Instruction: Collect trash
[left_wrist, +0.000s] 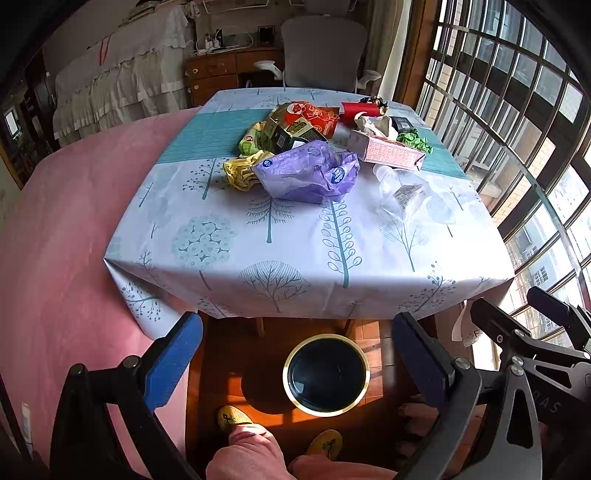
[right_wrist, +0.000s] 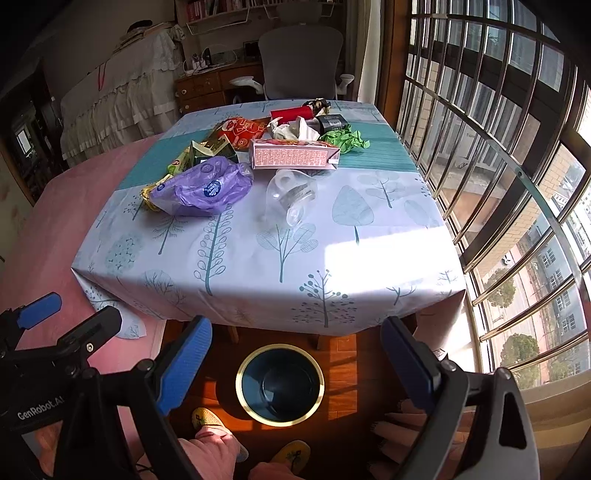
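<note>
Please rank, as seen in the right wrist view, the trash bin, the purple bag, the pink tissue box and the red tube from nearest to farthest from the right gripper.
From the right gripper:
1. Trash bin, on the floor just below the fingers.
2. Purple bag, table's left-middle.
3. Pink tissue box, behind it, centre.
4. Red tube, at the far edge.

Right gripper (right_wrist: 295, 365): blue-padded jaws spread wide, nothing between them, held above floor before table. Trash bin (right_wrist: 248, 402): round, dark inside, pale rim, on wooden floor below table edge. Table (right_wrist: 369, 258): tree-print cloth. On it, far half: purple bag (right_wrist: 203, 186), crumpled; clear plastic bottle (right_wrist: 290, 199), lying down; pink carton (right_wrist: 293, 157); green crumpled wrapper (right_wrist: 345, 139); red packet (right_wrist: 243, 133); red tube (right_wrist: 291, 112). Yellow slippers (right_wrist: 207, 419) beside bin
</note>
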